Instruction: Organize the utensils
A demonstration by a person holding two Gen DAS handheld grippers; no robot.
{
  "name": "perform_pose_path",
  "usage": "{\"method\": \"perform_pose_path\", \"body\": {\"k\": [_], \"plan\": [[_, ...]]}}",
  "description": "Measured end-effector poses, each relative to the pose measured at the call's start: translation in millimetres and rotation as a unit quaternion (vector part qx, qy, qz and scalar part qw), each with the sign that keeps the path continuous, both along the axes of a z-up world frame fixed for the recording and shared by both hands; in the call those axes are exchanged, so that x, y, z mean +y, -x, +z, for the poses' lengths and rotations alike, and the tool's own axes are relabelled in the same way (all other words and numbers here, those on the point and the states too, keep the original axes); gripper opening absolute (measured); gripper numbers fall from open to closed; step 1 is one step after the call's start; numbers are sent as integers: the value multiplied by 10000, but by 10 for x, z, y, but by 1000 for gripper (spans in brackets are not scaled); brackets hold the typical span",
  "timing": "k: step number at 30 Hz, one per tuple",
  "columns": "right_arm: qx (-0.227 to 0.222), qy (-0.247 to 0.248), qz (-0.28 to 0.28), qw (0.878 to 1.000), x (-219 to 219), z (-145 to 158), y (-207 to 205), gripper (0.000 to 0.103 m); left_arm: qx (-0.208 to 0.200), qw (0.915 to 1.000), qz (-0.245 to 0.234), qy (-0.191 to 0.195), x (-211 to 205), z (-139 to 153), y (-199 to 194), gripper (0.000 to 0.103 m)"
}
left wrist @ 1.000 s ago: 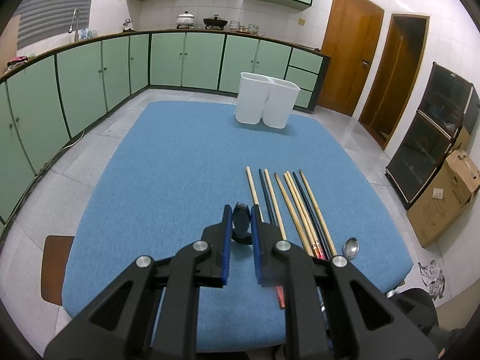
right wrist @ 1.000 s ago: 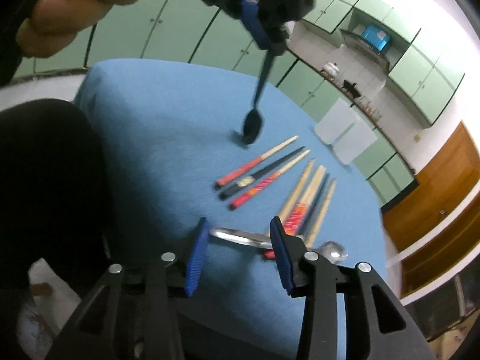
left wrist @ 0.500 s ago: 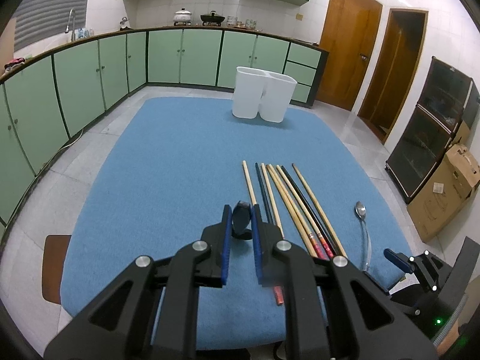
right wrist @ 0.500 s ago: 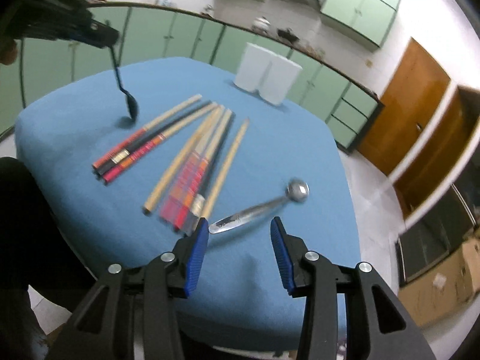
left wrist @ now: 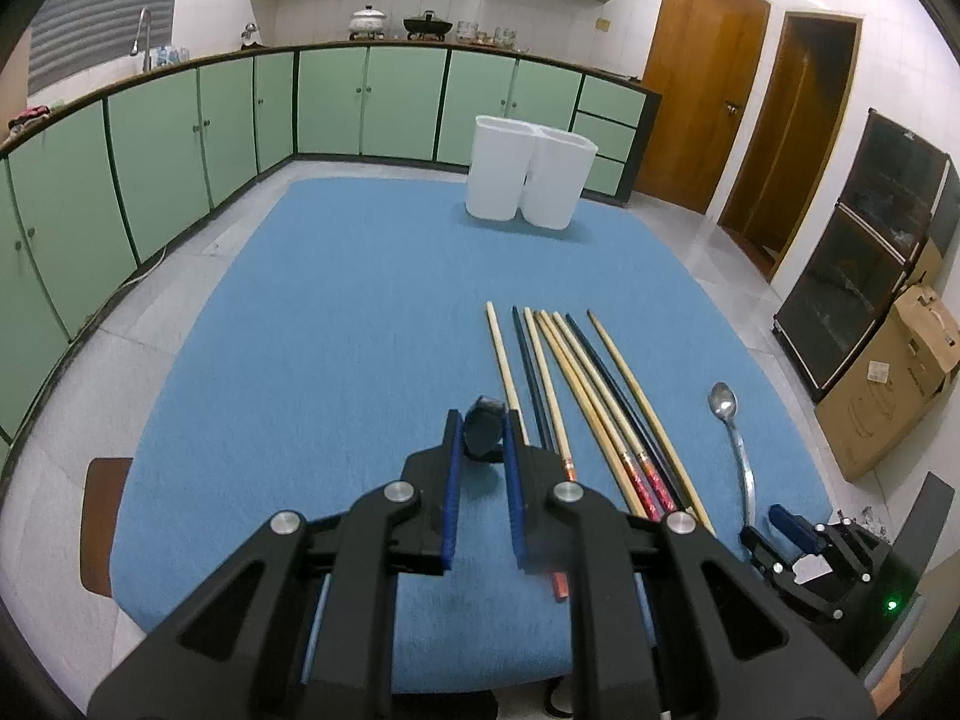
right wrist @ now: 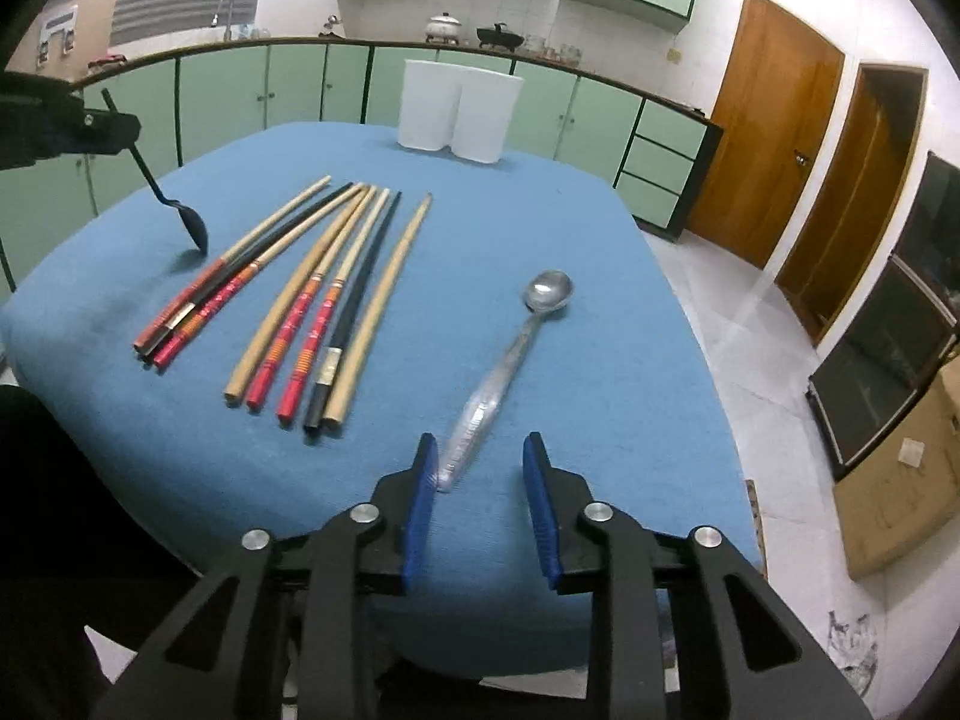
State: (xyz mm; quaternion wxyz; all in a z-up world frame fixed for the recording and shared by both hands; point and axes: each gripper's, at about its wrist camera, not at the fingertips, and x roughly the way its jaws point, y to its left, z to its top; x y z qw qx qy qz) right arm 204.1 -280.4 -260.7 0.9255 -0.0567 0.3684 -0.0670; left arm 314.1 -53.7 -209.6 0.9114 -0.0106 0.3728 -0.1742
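Observation:
My left gripper (left wrist: 482, 429) is shut on the handle of a black spoon (left wrist: 485, 409), whose bowl hangs tip-down just above the blue table (left wrist: 336, 330). The right wrist view shows that spoon (right wrist: 180, 213) from the side. A silver spoon (right wrist: 510, 354) lies flat to the right of several chopsticks (right wrist: 312, 300). The end of its handle sits between the jaws of my right gripper (right wrist: 480, 447), close to the left pad. Those jaws are closing and do not press on it. A white two-part holder (left wrist: 528, 180) stands at the table's far edge.
The chopsticks (left wrist: 576, 396) lie side by side just right of the left gripper. The table's near edge runs below both grippers. Green cabinets (left wrist: 180, 138) line the far wall, and a cardboard box (left wrist: 894, 372) and a dark glass cabinet stand on the floor at the right.
My right gripper has rolled level and swung round to line up with the silver spoon's handle, and its jaws have narrowed. The left gripper has kept still with the black spoon.

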Motion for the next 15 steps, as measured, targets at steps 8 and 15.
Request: {"method": "perform_pose_path", "body": {"k": [8,15], "plan": [[-36,-307,-489,9983,-7,-5,6,19,67,10000,4,9,3,-51,-28,12],[-101,-679,-493,9964,-95,132,10,7,-8,10000,38,42,21,-64,-11,7]]}}
